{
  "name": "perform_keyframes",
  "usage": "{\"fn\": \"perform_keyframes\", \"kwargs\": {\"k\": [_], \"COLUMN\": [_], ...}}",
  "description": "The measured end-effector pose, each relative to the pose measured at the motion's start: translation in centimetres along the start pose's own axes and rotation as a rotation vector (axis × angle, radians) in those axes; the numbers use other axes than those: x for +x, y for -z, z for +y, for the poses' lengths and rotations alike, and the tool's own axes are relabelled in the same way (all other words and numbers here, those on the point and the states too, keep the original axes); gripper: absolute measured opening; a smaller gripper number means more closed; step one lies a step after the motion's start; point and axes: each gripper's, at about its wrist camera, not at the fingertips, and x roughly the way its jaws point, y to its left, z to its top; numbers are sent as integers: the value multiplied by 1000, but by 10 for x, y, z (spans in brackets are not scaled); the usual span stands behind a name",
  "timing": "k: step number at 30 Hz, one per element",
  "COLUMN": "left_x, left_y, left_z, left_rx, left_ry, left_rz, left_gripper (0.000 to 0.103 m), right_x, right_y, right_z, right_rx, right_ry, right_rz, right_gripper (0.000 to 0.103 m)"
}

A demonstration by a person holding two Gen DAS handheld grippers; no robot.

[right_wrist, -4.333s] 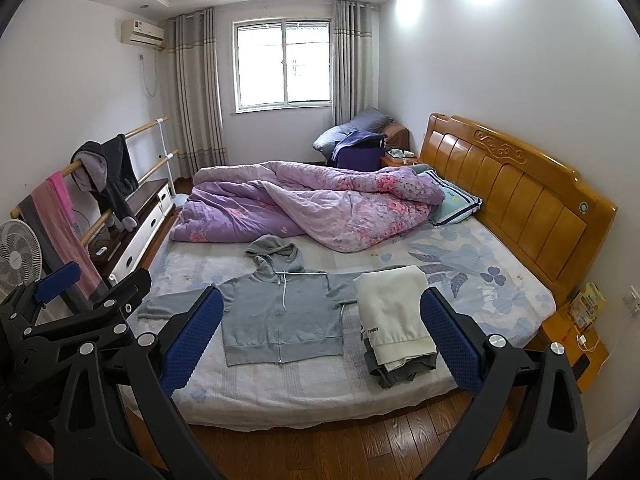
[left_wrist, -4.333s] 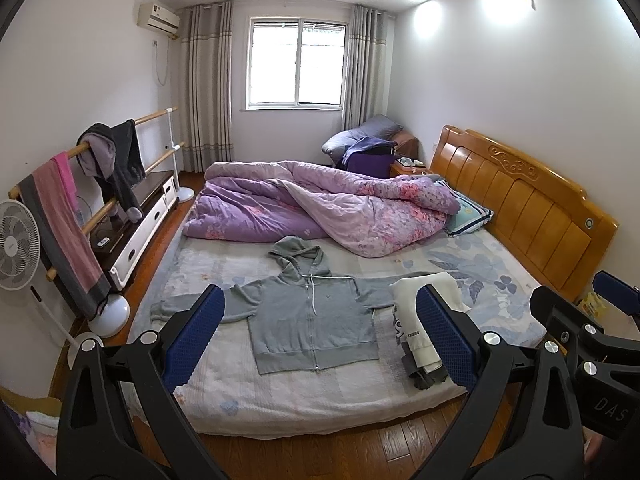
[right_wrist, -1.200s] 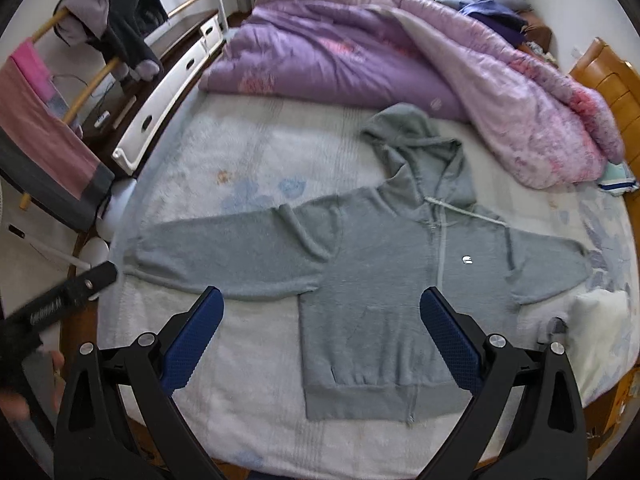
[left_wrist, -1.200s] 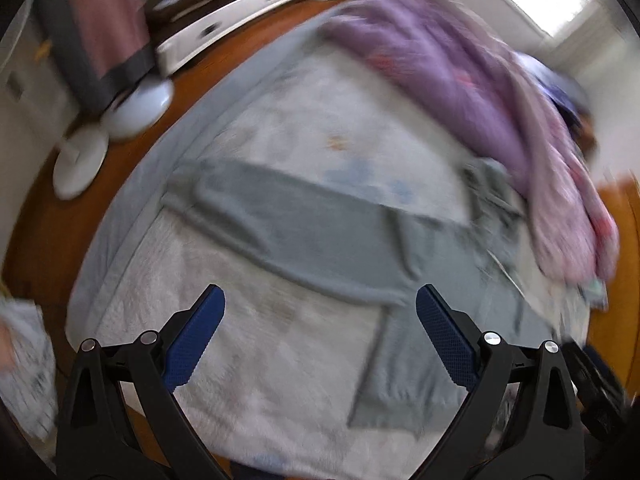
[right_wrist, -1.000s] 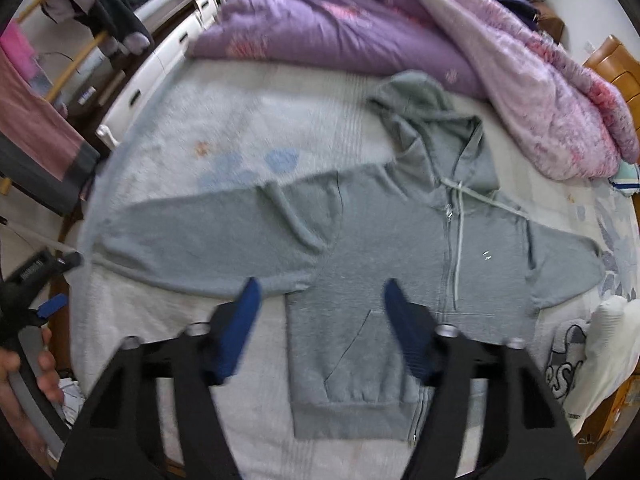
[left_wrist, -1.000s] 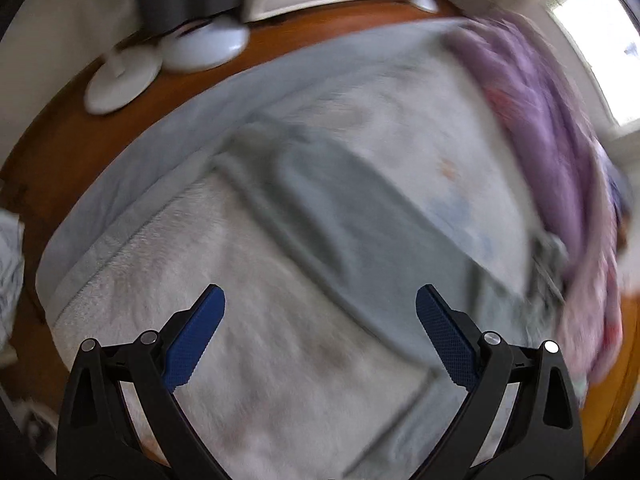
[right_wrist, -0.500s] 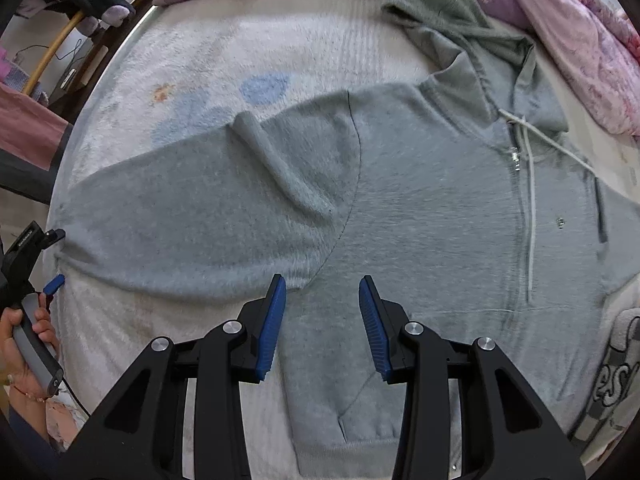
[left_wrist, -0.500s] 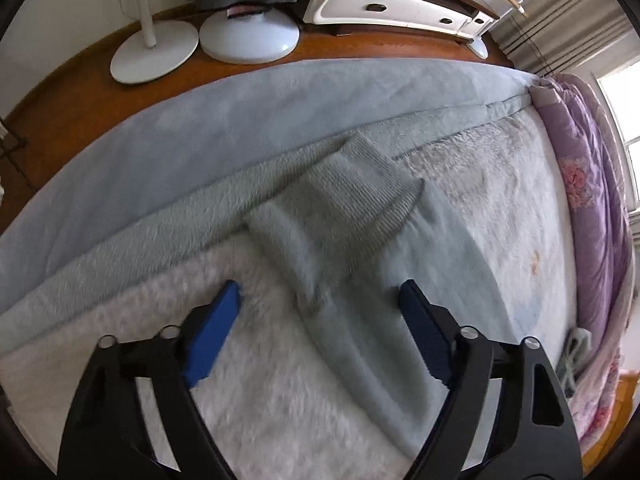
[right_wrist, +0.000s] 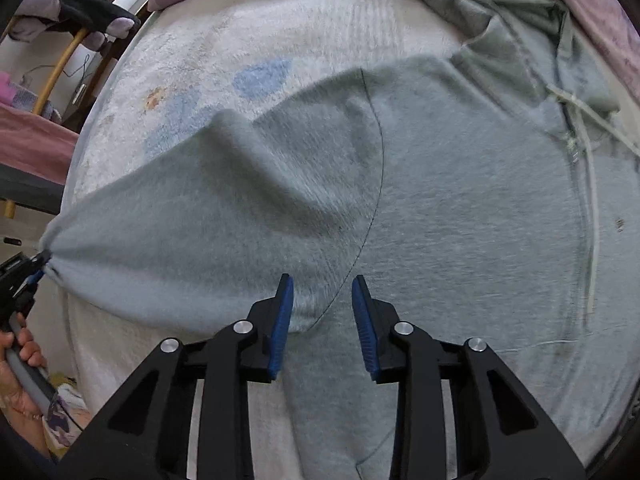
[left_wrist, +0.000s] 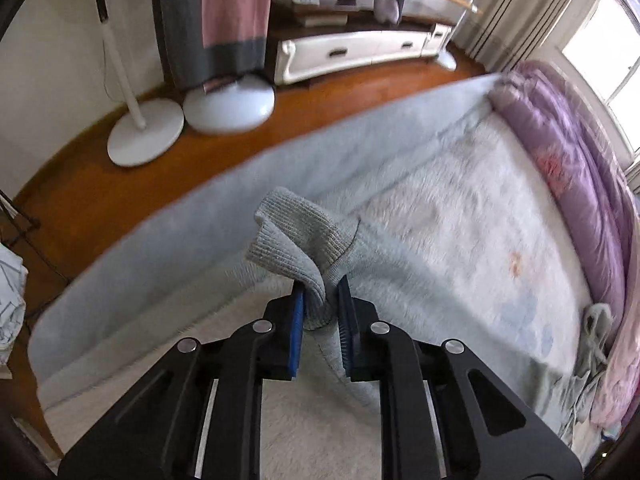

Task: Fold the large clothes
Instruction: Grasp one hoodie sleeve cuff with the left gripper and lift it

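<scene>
A grey zip hoodie (right_wrist: 460,208) lies face up on the bed, hood toward the purple quilt. My left gripper (left_wrist: 320,312) is shut on the ribbed cuff (left_wrist: 296,236) of its outstretched sleeve and lifts it off the bed edge; it also shows at the left of the right wrist view (right_wrist: 36,270). My right gripper (right_wrist: 322,316) is partly open, its jaws straddling the armpit seam (right_wrist: 360,248) just above the fabric, holding nothing.
A purple quilt (left_wrist: 576,176) is heaped along the far side of the bed (left_wrist: 460,208). Beside the bed are wooden floor (left_wrist: 100,184), two white fan bases (left_wrist: 228,100), a towel rail with hanging cloths (left_wrist: 232,16) and a white low cabinet (left_wrist: 360,52).
My left gripper closed on the sleeve cuff and raised it. My right gripper moved down closer to the armpit, its jaws still narrowed. The sleeve is now pulled taut.
</scene>
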Motion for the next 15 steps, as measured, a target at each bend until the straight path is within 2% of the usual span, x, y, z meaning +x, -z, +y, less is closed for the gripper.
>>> {"fn": "perform_keyframes", "kwargs": {"k": [3, 5, 7, 10, 12, 15], "left_x": [-18, -37, -67, -114, -142, -168], "left_y": [-6, -4, 4, 24, 43, 80], "left_z": [-13, -33, -63, -119, -167, -240], "left_rx": [41, 81, 155, 244, 299, 369], "left_ry": [-10, -6, 5, 59, 112, 200], "left_rz": [-26, -55, -120, -208, -249, -249], "left_gripper": [15, 15, 15, 15, 15, 15], "right_x": [31, 29, 14, -23, -52, -108], "right_y": [0, -3, -6, -9, -11, -16], "right_z": [-7, -8, -16, -46, -73, -139], "right_rx": [-19, -31, -32, 1, 7, 55], "right_ry": [-3, -25, -76, -120, -108, -92], "right_rz": [58, 64, 51, 6, -43, -116], "right_gripper": [28, 28, 28, 28, 28, 28]}}
